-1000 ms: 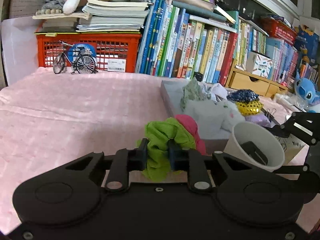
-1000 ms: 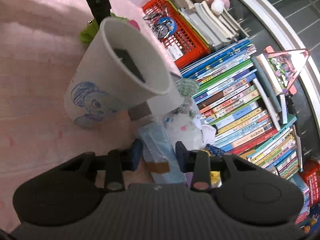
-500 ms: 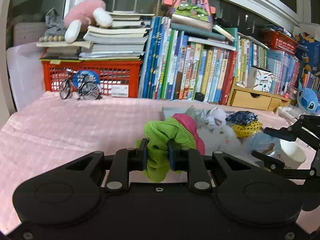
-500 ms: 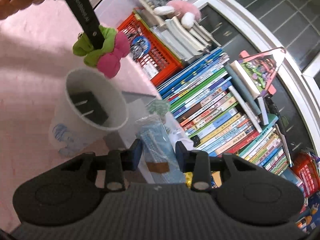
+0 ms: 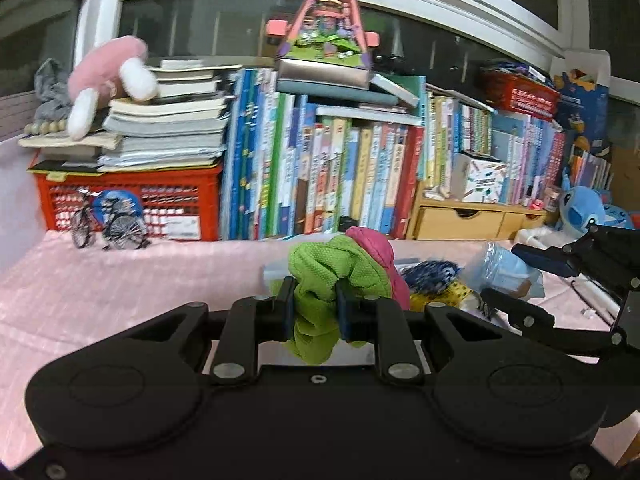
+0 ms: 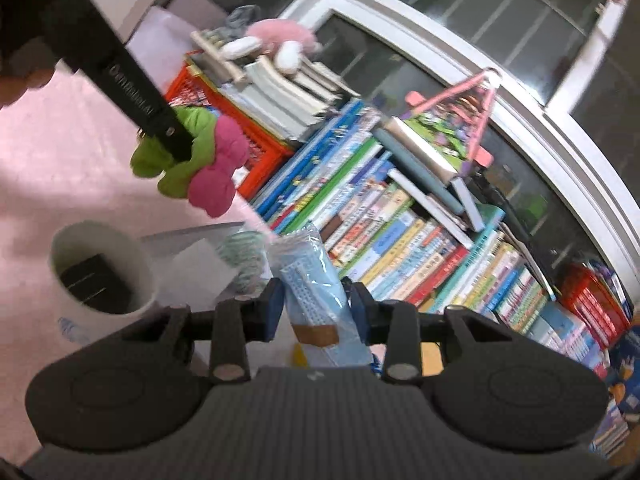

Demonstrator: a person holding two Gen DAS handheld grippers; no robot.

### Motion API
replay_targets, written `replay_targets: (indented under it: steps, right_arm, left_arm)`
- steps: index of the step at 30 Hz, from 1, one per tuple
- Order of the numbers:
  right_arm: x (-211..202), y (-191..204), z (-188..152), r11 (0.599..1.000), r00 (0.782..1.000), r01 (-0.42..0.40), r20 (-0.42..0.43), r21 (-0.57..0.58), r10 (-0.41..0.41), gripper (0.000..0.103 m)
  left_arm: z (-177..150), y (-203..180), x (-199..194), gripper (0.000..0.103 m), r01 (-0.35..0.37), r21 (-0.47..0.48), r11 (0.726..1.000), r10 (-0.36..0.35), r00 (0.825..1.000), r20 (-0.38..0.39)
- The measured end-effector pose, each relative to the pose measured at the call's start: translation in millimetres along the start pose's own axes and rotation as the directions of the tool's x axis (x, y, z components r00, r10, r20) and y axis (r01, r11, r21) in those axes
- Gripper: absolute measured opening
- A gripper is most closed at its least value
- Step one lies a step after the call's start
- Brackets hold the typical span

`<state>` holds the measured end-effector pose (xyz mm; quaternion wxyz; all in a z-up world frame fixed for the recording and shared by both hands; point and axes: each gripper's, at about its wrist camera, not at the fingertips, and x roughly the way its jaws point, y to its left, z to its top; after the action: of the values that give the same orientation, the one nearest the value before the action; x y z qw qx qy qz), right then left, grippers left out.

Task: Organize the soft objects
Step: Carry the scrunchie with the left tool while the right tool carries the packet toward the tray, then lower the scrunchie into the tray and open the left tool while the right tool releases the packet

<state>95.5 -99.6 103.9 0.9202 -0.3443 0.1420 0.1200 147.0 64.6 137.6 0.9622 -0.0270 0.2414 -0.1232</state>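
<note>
1. Green-and-pink scrunchie [image 5: 336, 276] is clamped in the left gripper [image 5: 314, 312], aloft.
2. A blue packet [image 6: 316, 300] is gripped by the right gripper [image 6: 314, 308], near the cup [image 6: 102, 276].
3. Carrying is judged underway; placement spots must be chosen next.

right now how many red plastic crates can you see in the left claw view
2: one red crate at left behind the toy bicycle, under stacked books; a smaller crate atop the books at right. Others may be hidden.

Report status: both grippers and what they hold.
Left gripper shut on green-and-pink scrunchie. Right gripper shut on blue mask pack. Nothing blocking.
</note>
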Motion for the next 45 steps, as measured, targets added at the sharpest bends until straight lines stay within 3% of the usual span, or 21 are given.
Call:
replay_targets:
  steps: [5,12,28,34,45]
  right_arm:
    - [10.6,-35.2,5.6,0.990,0.999,0.003,-0.046,0.138,0.004,0.044]
    - [27.5,-77.6,5.4,0.940,0.994,-0.031,-0.086,0.340,0.064,0.044]
    - [55.4,-107.4,-22.8,0.812,0.971,-0.077,-0.142,0.579,0.193,0.044]
    - [70.5,-111.9,-33.2,0.740,0.950,-0.096,-0.160,0.665,0.267,0.045]
    - [105.2,-110.5,-56.6,0.596,0.890,-0.097,-0.199,0.797,0.411,0.045]
  left_arm:
    - [27.0,-8.6,18.7,0.019,0.043,-0.024,0.999,-0.044,0.998,-0.043]
    - [53.6,-13.1,57.1,0.019,0.071,-0.086,0.994,-0.083,0.987,-0.137]
    - [46.7,-29.6,100.7,0.019,0.067,-0.107,0.992,-0.091,0.967,-0.238]
    - [42.3,-34.3,113.4,0.020,0.072,-0.104,0.992,-0.099,0.954,-0.282]
    - [31.0,-39.0,143.0,0.020,0.071,-0.102,0.992,-0.106,0.909,-0.402]
